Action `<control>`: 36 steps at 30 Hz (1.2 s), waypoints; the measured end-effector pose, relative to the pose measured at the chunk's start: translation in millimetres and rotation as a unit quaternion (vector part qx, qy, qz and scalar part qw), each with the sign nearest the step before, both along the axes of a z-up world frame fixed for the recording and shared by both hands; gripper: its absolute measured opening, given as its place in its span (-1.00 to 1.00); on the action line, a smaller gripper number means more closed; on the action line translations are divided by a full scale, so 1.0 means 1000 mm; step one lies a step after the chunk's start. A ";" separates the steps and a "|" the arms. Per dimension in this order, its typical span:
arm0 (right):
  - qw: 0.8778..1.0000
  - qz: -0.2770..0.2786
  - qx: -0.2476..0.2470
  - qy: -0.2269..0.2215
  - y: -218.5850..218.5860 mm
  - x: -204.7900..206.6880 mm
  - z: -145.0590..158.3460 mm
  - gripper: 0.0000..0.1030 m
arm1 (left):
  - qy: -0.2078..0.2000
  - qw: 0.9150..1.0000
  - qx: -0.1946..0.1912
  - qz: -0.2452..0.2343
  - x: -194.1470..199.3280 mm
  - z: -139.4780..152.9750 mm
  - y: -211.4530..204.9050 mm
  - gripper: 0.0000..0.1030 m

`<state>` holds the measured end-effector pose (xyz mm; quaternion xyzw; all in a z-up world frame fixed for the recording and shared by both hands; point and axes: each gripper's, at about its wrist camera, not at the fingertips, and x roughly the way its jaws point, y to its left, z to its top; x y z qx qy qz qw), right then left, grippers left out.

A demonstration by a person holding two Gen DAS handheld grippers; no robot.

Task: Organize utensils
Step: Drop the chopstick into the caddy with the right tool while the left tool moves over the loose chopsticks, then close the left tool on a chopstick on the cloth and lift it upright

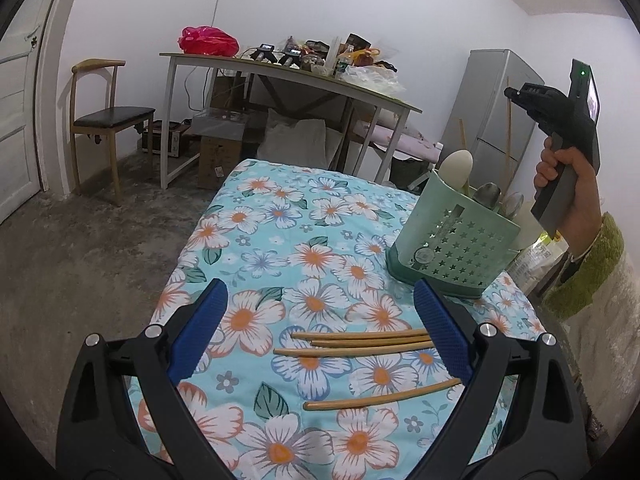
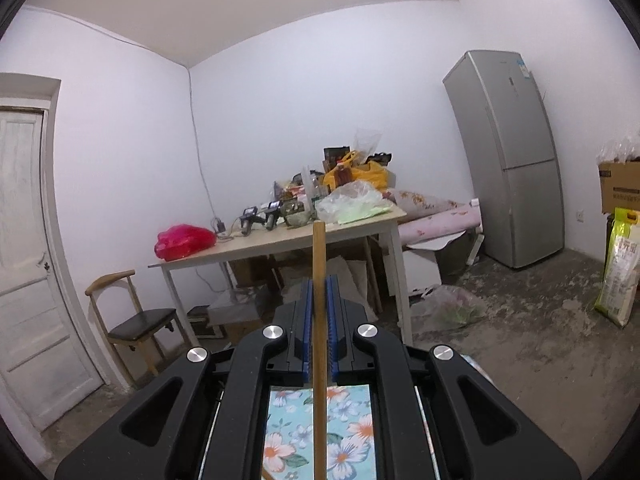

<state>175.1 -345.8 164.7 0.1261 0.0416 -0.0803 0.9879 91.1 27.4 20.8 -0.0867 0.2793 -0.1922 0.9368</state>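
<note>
Your right claw (image 2: 319, 320) pinches 1 chopstick (image 2: 319, 280) upright, next into the holder (image 1: 452, 240), while your left claw (image 1: 320, 320) gapes empty over 4 chopsticks (image 1: 360, 344) on the counter (image 1: 280, 240).

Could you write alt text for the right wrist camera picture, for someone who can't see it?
The right gripper is shut on a wooden chopstick that runs up the middle of the picture, above a floral tablecloth. Behind it are a cluttered table, a red bag, a chair, a white door and a grey fridge.
</note>
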 end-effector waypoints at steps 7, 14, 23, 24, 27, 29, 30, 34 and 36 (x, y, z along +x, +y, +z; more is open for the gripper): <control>1.000 -0.016 -0.021 0.007 0.002 0.005 -0.005 -0.86 | 0.006 1.000 0.000 -0.001 0.003 -0.004 -0.003 0.75; 0.997 0.001 -0.073 0.024 0.015 -0.005 -0.025 -0.86 | 0.006 1.000 0.001 0.003 0.004 -0.004 -0.004 0.75; 0.995 0.039 -0.088 0.030 0.014 -0.045 -0.027 -0.36 | 0.011 1.000 0.002 -0.002 0.003 -0.004 -0.006 0.75; 0.995 0.041 -0.086 0.029 0.012 -0.051 -0.026 -0.32 | 0.010 1.000 0.003 -0.003 0.003 -0.003 -0.007 0.75; 0.995 0.050 -0.079 0.028 0.009 -0.072 -0.024 -0.22 | 0.006 1.000 0.005 -0.003 0.001 -0.001 -0.008 0.75; 0.995 0.059 -0.070 0.026 0.006 -0.091 -0.023 -0.18 | 0.006 1.000 0.006 -0.002 0.000 -0.002 -0.007 0.75; 0.995 0.064 -0.065 0.027 0.005 -0.098 -0.024 -0.14 | 0.006 1.000 0.006 -0.002 0.000 -0.002 -0.007 0.75; 0.994 0.087 -0.054 0.039 0.007 -0.127 -0.030 -0.05 | 0.010 1.000 -0.003 -0.016 -0.001 -0.002 -0.007 0.75; 0.992 0.102 -0.045 0.056 0.009 -0.140 -0.038 0.01 | 0.013 1.000 -0.007 -0.021 -0.002 -0.002 -0.007 0.75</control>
